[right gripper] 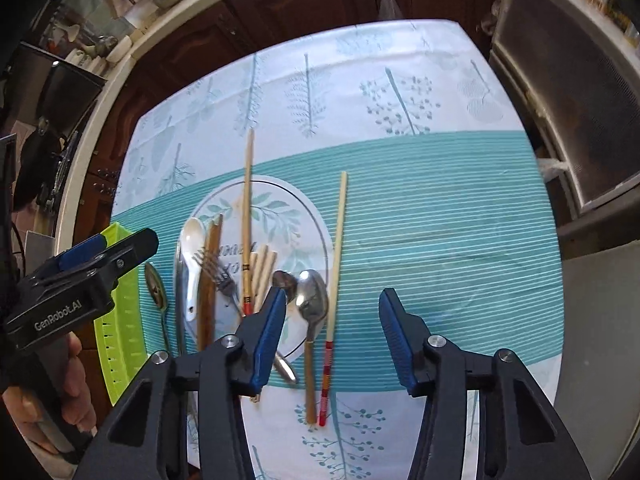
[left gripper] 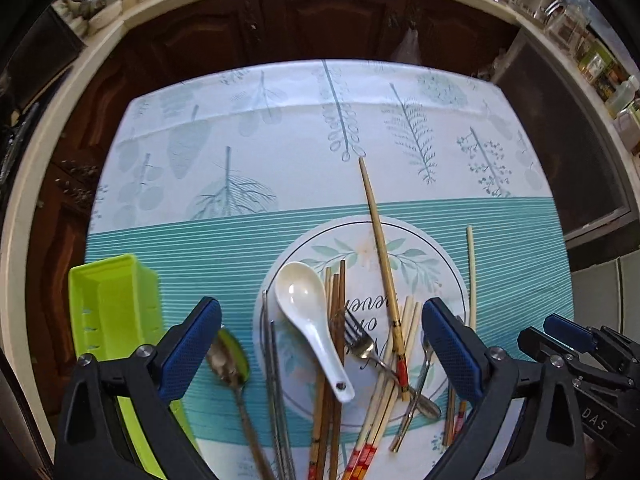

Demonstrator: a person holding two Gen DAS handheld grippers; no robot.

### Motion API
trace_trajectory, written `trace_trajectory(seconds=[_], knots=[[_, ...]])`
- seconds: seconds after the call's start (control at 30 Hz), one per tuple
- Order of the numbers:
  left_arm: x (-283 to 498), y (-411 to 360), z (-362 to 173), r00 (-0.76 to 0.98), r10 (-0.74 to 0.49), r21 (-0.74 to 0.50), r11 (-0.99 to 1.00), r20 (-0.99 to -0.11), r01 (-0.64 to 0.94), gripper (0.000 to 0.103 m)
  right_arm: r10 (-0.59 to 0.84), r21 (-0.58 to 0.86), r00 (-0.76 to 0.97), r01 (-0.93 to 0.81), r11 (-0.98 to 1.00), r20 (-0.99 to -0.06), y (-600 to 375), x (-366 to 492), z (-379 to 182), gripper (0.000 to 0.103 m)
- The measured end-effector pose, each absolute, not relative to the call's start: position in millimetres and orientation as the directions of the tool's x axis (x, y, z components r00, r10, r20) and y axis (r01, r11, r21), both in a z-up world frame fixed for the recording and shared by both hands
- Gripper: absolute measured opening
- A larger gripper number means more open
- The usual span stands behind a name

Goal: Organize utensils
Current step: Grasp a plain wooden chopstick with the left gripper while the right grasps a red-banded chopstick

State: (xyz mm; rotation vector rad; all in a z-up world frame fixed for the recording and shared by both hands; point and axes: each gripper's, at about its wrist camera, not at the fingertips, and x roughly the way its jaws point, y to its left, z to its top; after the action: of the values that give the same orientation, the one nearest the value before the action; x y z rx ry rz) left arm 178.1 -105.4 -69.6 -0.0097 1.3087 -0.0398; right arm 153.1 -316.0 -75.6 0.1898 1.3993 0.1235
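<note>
Left gripper, black frame with blue ribbed pads: jaws wide apart, nothing between the pads, hanging over the near part of the utensil pile. Right gripper, same build: jaws part open, narrower than the left, gripping nothing; a pale chopstick with a red banded end and a steel spoon on a brown handle lie on the cloth below the gap.

Containers: lime-green rectangular plastic tray with slotted walls, at the left of the table, touching the left gripper's frame in the view. What shows of its inside is bare. A person's hand holds the left gripper's grip beside it.

Utensils lie loose on the teal-striped, leaf-printed tablecloth, most over its printed round emblem: white ceramic soup spoon, steel fork, dark brown wooden chopsticks, a pair of steel chopsticks, pale bamboo chopsticks with red-orange ends, one long tan chopstick angled away across the emblem. A metal spoon lies between tray and pile.

Writing: "GenRobot.AI" in white on the left gripper's body, seen from the right wrist. "DAS" on the right gripper's body, seen from the left wrist. Script on the emblem is upside down and partly covered; not readable.
</note>
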Motion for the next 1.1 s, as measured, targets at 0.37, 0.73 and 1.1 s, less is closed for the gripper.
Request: trace_trajectory(seconds=[0.37,0.73,1.1], knots=[[229,-134,-134,0.056,-0.099,-0.098,0.995,-0.993,0.011,0.071,0.219,0.219,0.015,-0.005,0.976,-0.976,-300,183,-149,0.033],[243,-149,-159,-0.019,-0.028,-0.028,0.999,-0.999,0.021,0.047,0.071,0.068,0.036,-0.081,0.994,-0.997,-262,189,-181,0.014],[237,-169,-169,-0.081,-0.004,-0.009,0.998,-0.997,0.068,0.046,0.2,0.199,-0.023,0.034,0.979,-0.98,-276,200,-192,0.005]])
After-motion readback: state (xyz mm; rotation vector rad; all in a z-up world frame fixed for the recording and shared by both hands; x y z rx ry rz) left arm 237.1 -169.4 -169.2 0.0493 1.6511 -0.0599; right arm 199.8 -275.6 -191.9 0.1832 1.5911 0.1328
